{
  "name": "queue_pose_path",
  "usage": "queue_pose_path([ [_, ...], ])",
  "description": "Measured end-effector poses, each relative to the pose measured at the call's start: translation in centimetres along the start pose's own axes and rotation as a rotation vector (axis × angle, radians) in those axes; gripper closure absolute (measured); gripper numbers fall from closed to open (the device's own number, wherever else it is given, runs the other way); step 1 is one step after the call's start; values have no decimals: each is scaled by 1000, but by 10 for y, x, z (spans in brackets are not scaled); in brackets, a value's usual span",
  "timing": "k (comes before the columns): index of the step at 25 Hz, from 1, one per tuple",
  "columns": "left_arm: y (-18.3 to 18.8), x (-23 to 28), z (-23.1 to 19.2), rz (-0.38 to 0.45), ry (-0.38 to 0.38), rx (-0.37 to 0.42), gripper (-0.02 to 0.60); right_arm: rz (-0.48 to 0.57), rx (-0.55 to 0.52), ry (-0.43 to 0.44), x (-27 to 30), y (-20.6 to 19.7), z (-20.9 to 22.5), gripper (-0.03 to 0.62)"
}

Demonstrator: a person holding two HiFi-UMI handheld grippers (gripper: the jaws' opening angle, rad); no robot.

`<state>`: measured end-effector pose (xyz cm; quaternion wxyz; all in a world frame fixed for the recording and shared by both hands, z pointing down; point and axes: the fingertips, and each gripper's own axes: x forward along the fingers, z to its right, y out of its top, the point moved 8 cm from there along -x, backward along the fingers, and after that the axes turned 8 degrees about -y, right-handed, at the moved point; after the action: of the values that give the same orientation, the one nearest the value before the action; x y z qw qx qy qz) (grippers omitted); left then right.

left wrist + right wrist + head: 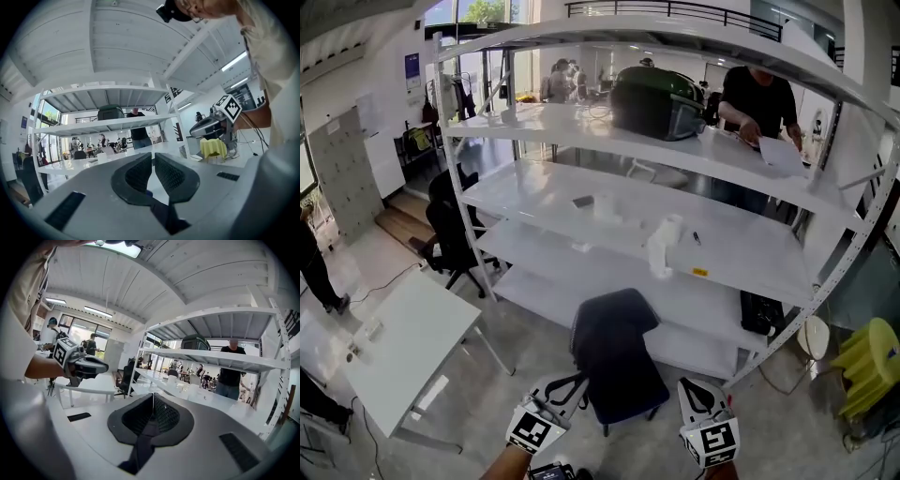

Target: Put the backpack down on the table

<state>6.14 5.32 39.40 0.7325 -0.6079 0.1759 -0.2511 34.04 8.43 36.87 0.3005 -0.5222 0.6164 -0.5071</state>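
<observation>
Backpack (617, 361), dark, at lower centre of the head view, slung between the two grippers and apparently clear of the floor, in front of the white shelving rack (675, 234) and well apart from the table (403, 347), white, at the lower left of that view. Held by its straps only. In the left gripper view, left gripper (153, 174) with jaws drawn together on a dark strap (164, 218) trailing from the pads toward the bottom of the frame. In the right gripper view, right gripper (152, 416) likewise closed tight on a strap, pads pressed together. Both grippers at the bottom edge of the head view, one on either side of the backpack, marker cubes toward the camera. Step in hand, judged from this layout: the carry, with the set-down not yet begun. Next move, in all likelihood: a shift of both grippers together toward the lower left, to a position above a bare part of the tabletop, then an even lowering to a flat rest of the base, and only then a release of both straps. Points of care: level hands against tilt or swing, clearance over the near table edge, and a landing spot away from the small items (367, 330) near the table's left side.
</observation>
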Motion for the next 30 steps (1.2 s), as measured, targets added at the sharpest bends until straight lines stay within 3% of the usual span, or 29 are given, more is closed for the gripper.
queue_pose_path([
  [9, -30, 1, -40, -14, 32, -53, 549, -33, -9, 33, 57, -1, -13, 568],
  [15, -51, 15, -66, -74, 90, -88, 549, -45, 4, 94, 111, -11, -3, 568],
  [30, -116, 123, -120, -200, 228, -179, 549, -63, 55, 283, 268, -75, 55, 568],
])
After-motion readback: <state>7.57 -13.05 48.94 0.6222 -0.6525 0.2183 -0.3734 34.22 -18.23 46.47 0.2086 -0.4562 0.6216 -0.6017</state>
